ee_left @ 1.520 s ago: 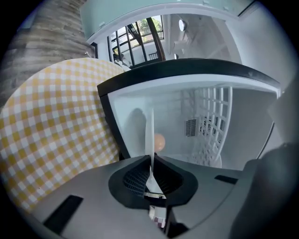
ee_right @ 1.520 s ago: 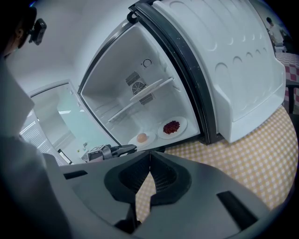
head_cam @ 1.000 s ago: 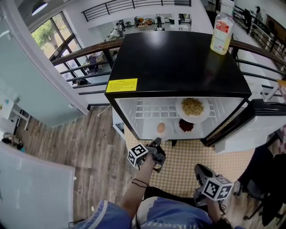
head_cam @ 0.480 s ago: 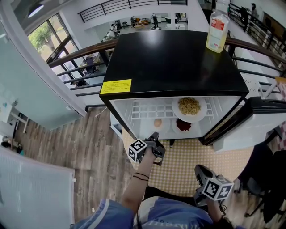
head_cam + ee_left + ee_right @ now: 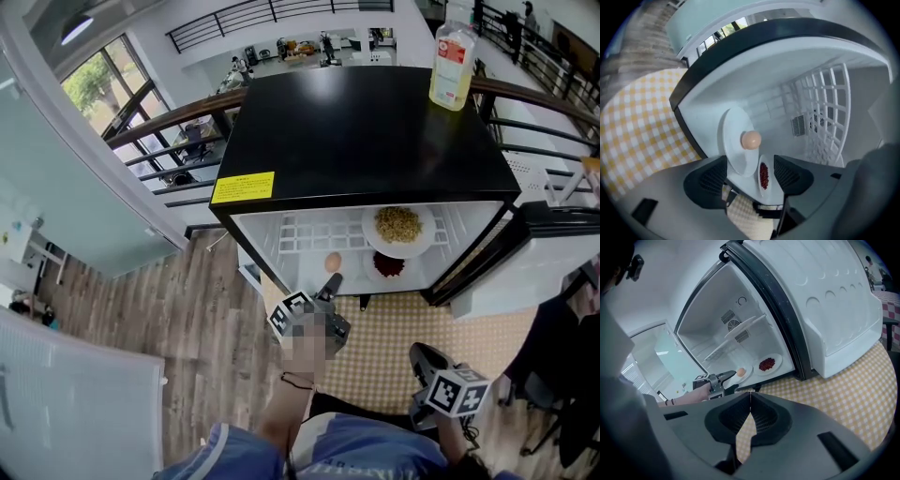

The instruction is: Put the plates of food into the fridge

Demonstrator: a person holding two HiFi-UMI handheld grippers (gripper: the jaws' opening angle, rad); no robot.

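The small black fridge stands open. On its white floor lies a plate with an egg, and beside it a plate of red food. A plate of brown grain food rests on the wire shelf above. My left gripper is at the fridge's front edge with its jaws opening. In the left gripper view the egg plate has its near rim between the jaws of the left gripper, and the pads stand off it. My right gripper hangs low over the mat, shut and empty.
A bottle of yellow liquid stands on the fridge top. The fridge door hangs open at the right. A yellow checked mat lies before the fridge, with wooden floor to the left and railings behind.
The left gripper's jaws have opened and let go of the egg plate, which now rests on the fridge floor. The right gripper has stayed where it was.
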